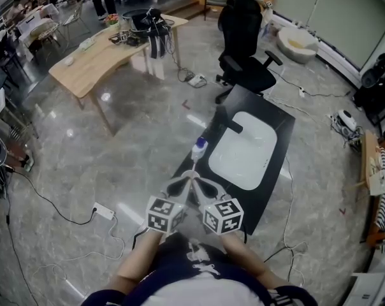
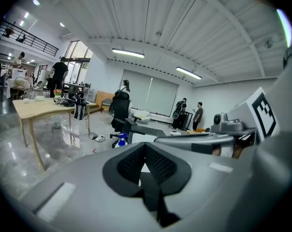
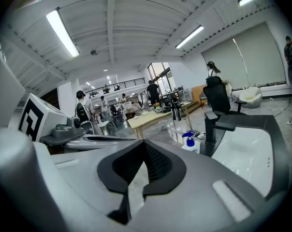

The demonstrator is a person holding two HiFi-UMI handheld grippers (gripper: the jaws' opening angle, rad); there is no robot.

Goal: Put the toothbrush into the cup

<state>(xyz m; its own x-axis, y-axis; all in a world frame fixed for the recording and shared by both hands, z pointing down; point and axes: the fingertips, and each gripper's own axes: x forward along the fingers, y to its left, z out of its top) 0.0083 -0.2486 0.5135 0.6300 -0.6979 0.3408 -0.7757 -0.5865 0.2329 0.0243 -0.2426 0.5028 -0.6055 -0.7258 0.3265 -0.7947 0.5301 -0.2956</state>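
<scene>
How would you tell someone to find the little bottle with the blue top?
Look for the black counter with the white sink set into it, standing on the shiny grey floor. Left of the sink as the person sees it, near the black tap, stands a small white bottle. Its blue pump top sets it apart: nothing else on the counter is blue.

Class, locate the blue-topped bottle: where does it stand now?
In the head view, the blue-topped bottle stands at the black counter's left edge, beside the white basin, just below the black faucet.
</scene>
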